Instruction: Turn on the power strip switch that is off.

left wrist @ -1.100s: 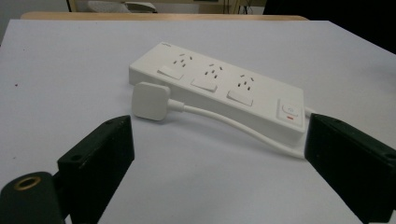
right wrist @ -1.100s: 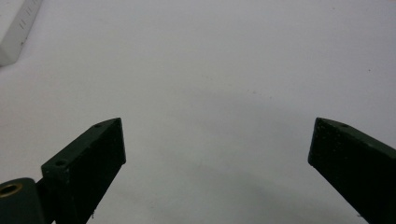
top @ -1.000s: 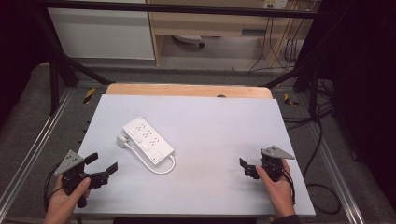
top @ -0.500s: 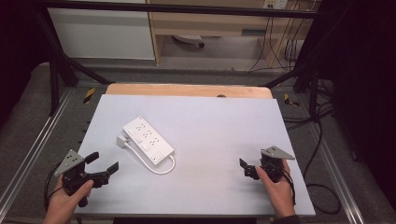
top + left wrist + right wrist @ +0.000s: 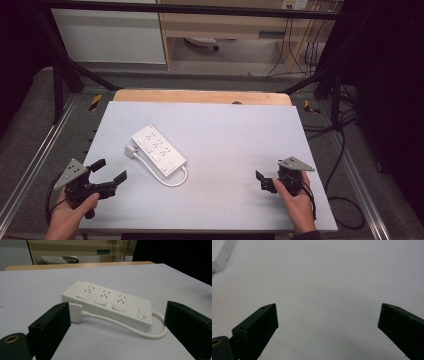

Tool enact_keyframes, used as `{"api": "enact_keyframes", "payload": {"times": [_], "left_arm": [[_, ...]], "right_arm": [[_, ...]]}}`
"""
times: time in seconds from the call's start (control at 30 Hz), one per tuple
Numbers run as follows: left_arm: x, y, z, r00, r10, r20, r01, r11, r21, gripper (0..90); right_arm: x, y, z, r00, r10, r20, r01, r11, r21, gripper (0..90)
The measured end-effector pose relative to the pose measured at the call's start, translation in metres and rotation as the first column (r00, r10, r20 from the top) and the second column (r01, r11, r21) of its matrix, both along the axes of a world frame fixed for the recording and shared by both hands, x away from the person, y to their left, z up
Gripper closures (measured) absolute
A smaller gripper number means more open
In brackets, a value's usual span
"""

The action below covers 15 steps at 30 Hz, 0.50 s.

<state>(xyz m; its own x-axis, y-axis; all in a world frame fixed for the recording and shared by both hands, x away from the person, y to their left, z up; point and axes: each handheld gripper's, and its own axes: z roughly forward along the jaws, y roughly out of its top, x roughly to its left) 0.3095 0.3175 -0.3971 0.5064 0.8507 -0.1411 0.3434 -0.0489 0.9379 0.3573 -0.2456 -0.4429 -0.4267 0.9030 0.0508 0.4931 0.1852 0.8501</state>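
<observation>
Fingers of the left gripper (image 5: 111,171) stand wide apart, nothing between them, touching nothing; in the left gripper view the two black jaws frame the power strip (image 5: 107,302) from a short way off, pointing at its near long side. Fingers of the right gripper (image 5: 260,179) are also spread wide and empty; in the right gripper view they hang over bare table (image 5: 324,285), with a corner of the power strip (image 5: 220,257) at the top left edge.

The power strip (image 5: 158,151) is the landmark. It lies flat and diagonal on the table (image 5: 235,130), three socket groups and a switch with a red mark facing up. Its white cord (image 5: 175,181) loops from the switch end back along the near side to the plug (image 5: 130,151), which lies against the strip's far-left end. The left gripper sits near the strip, down and to its left, at the table's near-left corner. The right gripper is well apart from it, to its right near the front edge.

Versus half a second ago: the left gripper has shifted slightly towards the strip; the right gripper, strip and cord are unchanged.

Hard to make out: the socket markings in the high view; the right gripper's fingertips there, small and dark against the hand (image 5: 298,206). The left hand (image 5: 70,216) is cut off at the bottom edge.
</observation>
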Motion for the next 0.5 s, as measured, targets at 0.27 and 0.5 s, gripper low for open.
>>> {"api": "enact_keyframes", "payload": {"times": [0.27, 0.5], "left_arm": [[0.003, -0.002, 0.008, 0.9998, -0.009, 0.019, 0.009, 1.0, -0.002, 7.0], [0.01, -0.002, 0.018, 0.9996, -0.012, 0.026, 0.012, 0.9999, -0.003, 7.0]], "right_arm": [[0.0, 0.0, 0.001, 1.0, 0.003, -0.003, -0.003, 1.0, 0.005, 3.4], [-0.001, 0.0, 0.001, 1.0, 0.002, -0.003, -0.002, 1.0, 0.003, 3.3]]}}
